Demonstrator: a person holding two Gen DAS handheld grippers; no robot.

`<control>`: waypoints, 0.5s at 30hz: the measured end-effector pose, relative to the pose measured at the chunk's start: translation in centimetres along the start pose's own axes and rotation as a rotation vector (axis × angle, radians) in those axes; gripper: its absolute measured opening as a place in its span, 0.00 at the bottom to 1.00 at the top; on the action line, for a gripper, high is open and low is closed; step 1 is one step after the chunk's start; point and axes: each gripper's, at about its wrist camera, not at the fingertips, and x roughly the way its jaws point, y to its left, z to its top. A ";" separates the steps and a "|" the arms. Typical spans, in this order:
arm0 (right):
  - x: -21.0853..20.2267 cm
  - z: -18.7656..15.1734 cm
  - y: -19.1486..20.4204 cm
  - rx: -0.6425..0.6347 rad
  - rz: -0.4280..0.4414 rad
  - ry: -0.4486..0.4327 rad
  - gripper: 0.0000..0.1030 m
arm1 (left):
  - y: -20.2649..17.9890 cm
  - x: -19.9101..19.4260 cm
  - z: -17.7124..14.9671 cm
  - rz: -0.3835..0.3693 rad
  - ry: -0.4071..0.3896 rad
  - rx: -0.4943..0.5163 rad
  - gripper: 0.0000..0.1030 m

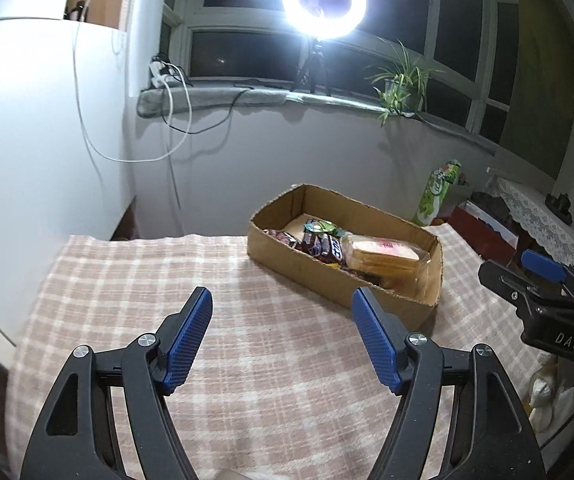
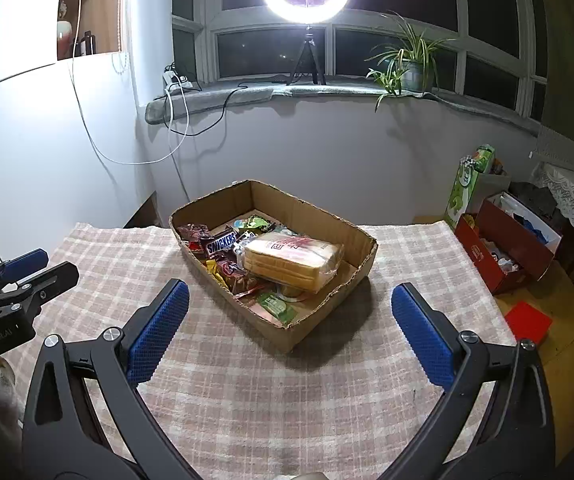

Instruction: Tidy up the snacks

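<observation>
Both my grippers, left (image 1: 283, 312) and right (image 2: 287, 308), hover wide open, empty. Snacks (image 2: 223, 242) and bread (image 2: 293, 260) sit in the box (image 2: 351, 236). Looks basically finished; next I'd just back off.

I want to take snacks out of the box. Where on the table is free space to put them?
The checked tablecloth is bare between the cardboard box and both hand-held grippers, and left of the box. Inside, the bread bag and candy bars crowd it.
</observation>
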 end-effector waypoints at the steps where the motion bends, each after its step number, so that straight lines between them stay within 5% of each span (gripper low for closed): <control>1: -0.1 0.0 0.0 0.000 0.000 -0.002 1.00 | 0.0 -0.1 0.0 0.004 -0.003 0.000 0.70; 15: -0.8 0.1 -0.3 0.010 -0.001 -0.016 1.00 | -0.5 -1.0 -0.4 0.017 -0.009 0.002 0.74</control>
